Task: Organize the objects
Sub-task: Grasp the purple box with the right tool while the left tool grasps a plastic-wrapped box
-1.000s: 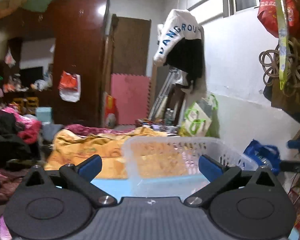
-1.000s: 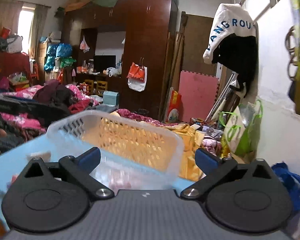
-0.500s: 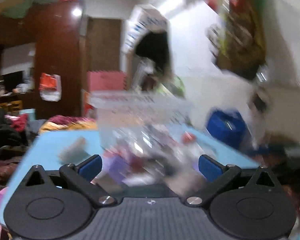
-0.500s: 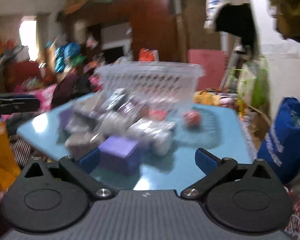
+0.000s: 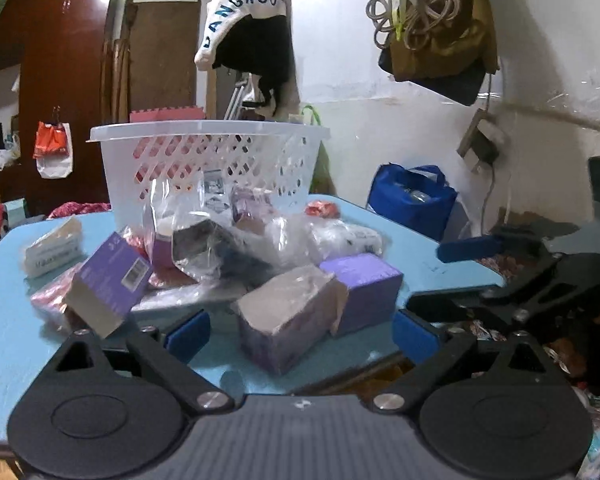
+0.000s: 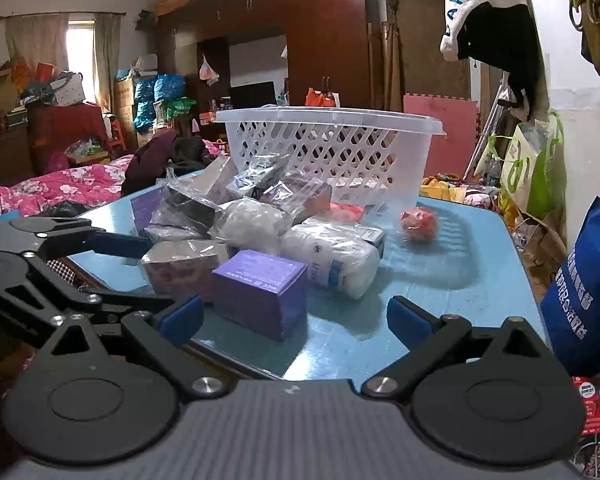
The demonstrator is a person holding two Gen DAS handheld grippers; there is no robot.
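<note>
Heap of purple boxes and clear-wrapped packets before white lattice basket; both grippers spread, empty.

Beyond the fingers, basket base hidden behind heaped packets. Labels on purple boxes too small to read. Tabletop left corner cut off.

We hold our black left gripper with blue pads wide, jaws just closing slightly on nothing; our matching right gripper gapes beside it.
</note>
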